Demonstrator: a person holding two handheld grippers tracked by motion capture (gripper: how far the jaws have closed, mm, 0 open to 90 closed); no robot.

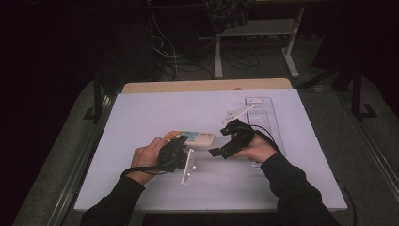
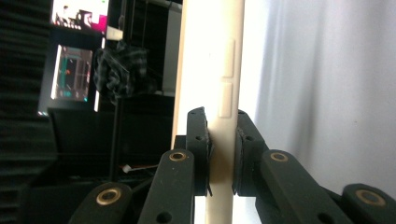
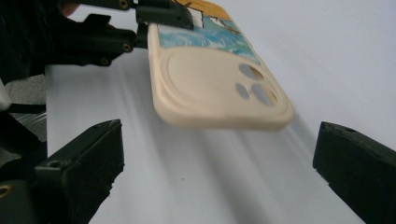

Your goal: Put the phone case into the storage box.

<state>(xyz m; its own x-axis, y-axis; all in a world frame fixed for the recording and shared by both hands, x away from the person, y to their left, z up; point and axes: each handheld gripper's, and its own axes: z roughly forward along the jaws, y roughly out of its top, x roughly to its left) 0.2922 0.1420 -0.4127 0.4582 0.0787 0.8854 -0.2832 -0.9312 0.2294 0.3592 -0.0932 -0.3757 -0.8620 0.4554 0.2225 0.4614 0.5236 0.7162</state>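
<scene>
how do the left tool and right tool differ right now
The left tool is shut, its pads pinching the edge of the cream phone case with a blue and yellow picture; the right tool stands wide open and holds nothing. The left tool lifts the case off the white table; the right tool points at the case's camera end without touching it. Both have black jaws.

A white counter (image 1: 141,113) carries a clear plastic tray (image 1: 268,115) at its two o'clock corner; a wooden edge (image 1: 207,85) shows at twelve.

cream phone case (image 3: 219,88), printed wave picture, held level above table
</scene>
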